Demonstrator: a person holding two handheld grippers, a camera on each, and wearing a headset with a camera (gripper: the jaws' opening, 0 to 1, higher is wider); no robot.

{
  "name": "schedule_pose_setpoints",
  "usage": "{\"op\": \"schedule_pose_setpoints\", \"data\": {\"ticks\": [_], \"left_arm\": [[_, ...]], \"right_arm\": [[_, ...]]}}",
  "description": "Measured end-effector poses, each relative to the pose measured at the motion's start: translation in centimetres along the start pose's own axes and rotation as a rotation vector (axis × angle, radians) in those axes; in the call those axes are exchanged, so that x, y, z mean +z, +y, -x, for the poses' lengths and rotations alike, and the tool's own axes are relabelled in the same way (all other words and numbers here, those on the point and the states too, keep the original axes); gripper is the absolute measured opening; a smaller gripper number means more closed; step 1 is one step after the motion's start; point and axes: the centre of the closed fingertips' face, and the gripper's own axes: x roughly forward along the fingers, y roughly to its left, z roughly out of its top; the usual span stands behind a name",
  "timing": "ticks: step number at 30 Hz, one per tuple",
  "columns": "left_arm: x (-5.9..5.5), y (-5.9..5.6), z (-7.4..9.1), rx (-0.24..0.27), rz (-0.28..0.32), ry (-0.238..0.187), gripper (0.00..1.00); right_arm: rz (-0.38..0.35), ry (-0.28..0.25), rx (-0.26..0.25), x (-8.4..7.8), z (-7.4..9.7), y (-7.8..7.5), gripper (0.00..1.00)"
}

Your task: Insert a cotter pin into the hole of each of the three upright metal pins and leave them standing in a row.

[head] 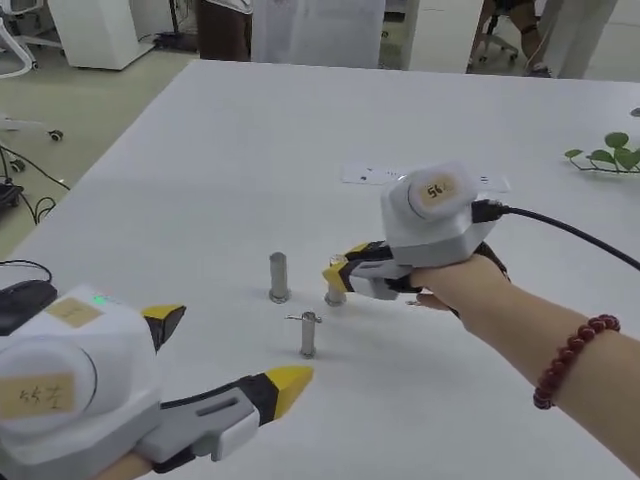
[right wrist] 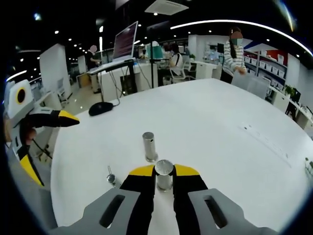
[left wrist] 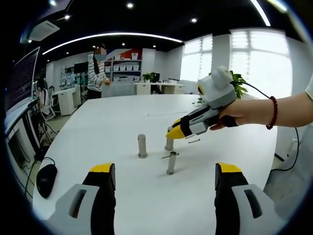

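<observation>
Your right gripper [head: 335, 280] has its jaws pinched around the top of one pin [head: 335, 297], which stands upright on the white surface [head: 300, 150] just beyond and slightly right of the cottered pin [head: 309, 340]. The cottered pin is also upright and has a cotter pin [head: 299, 318] through its head. The bare pin [head: 279, 277] stands upright beyond the cottered pin and to its left, apart from both others. Your left gripper [head: 228, 350] sits nearer to you than the cottered pin and to its left, with jaws spread wide.
</observation>
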Motion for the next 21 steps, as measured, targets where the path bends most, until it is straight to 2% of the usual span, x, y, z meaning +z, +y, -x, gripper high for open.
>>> {"op": "schedule_pose_setpoints", "data": {"ticks": [8,21], "left_arm": [[0.3,-0.2,0.4,-0.007,-0.018,-0.003,0.83],[0.5,-1.0,1.1,-0.016,-0.030,-0.009,0.81]], "right_arm": [[-0.015,0.001,-0.035,-0.6,2.1,-0.3,0.13],[-0.061,-0.004,-0.081,-2.1,4.8,1.0,0.13]]}}
